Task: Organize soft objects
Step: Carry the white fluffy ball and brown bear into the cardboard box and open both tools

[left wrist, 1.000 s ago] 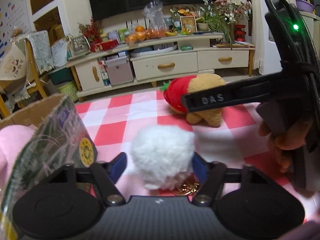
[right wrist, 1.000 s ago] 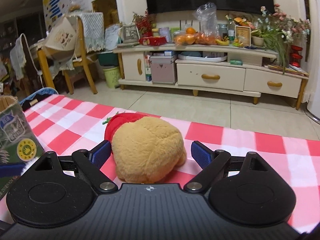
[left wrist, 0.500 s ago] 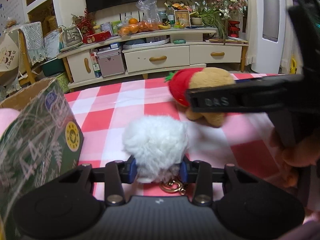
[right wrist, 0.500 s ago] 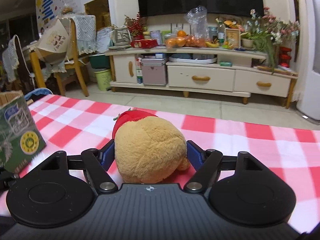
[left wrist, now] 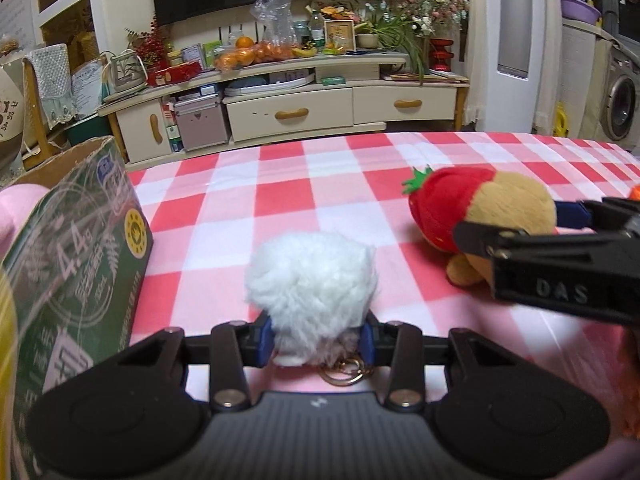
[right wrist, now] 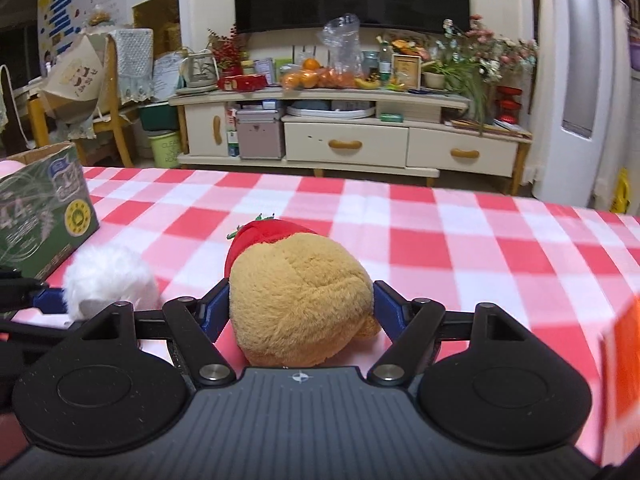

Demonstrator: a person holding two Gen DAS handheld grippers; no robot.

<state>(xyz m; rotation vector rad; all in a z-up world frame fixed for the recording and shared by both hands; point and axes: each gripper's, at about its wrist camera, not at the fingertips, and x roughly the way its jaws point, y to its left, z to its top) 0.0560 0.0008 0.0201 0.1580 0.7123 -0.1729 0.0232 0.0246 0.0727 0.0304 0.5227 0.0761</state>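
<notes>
White fluffy pompom (left wrist: 312,276) low center of the left wrist frame, on the red-and-white checked tablecloth (left wrist: 280,192), pinched between the 2 blue pads (left wrist: 265,334) of the left gripper (left wrist: 316,338); gold key ring (left wrist: 346,372) poking out under it. Same pompom at lower left of the right wrist frame (right wrist: 106,278). Tan plush with red strawberry hood (right wrist: 298,292) low center there, clamped on both sides by the right gripper (right wrist: 300,312), blue pads pressed into the fur. Same plush right of center in the left wrist frame (left wrist: 480,208), right gripper's black finger crossing in front. Green printed cardboard box (left wrist: 68,264) at left edge, open top, something pink inside. Cream TV cabinet (left wrist: 288,112) across the upper background, oranges (left wrist: 248,50) on top.
</notes>
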